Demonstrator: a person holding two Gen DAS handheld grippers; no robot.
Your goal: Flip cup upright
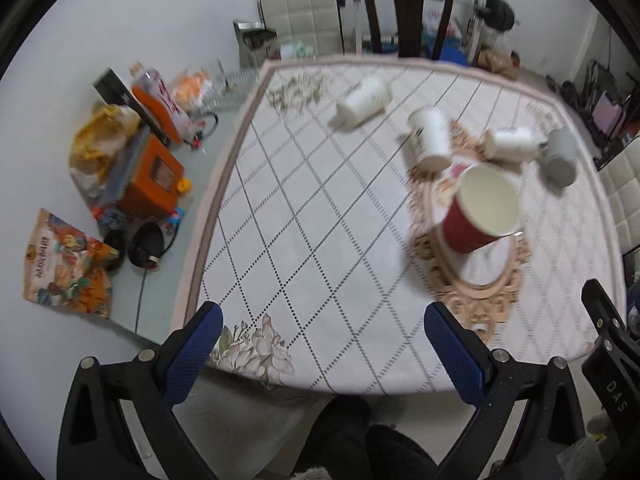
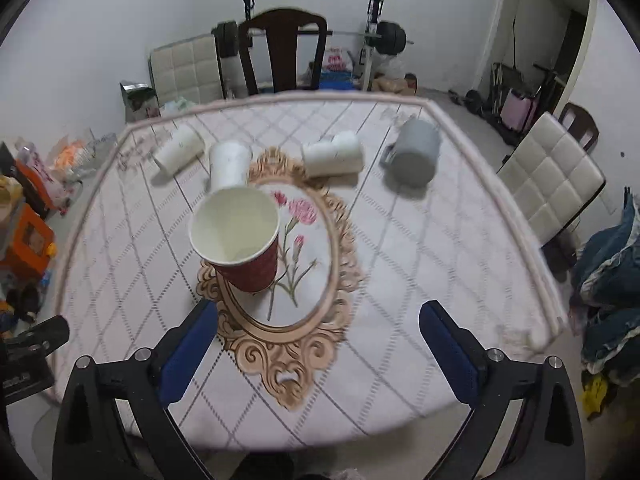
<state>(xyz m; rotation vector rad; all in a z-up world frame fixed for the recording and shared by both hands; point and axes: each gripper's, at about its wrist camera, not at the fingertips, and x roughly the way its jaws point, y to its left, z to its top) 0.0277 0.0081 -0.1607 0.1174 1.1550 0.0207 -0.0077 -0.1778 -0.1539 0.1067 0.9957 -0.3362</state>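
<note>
A red paper cup with a white inside stands upright on the oval floral mat; it also shows in the left wrist view. Behind it lie a white paper cup, a white bottle, a white mug and a grey mug, all on their sides. My right gripper is open and empty, near the table's front edge, below the red cup. My left gripper is open and empty over the front left edge of the table.
The table has a patterned cloth. A dark wooden chair stands at the far side and a padded white chair at the right. Boxes and bags lie on the floor at the left. Clothes are piled at the right.
</note>
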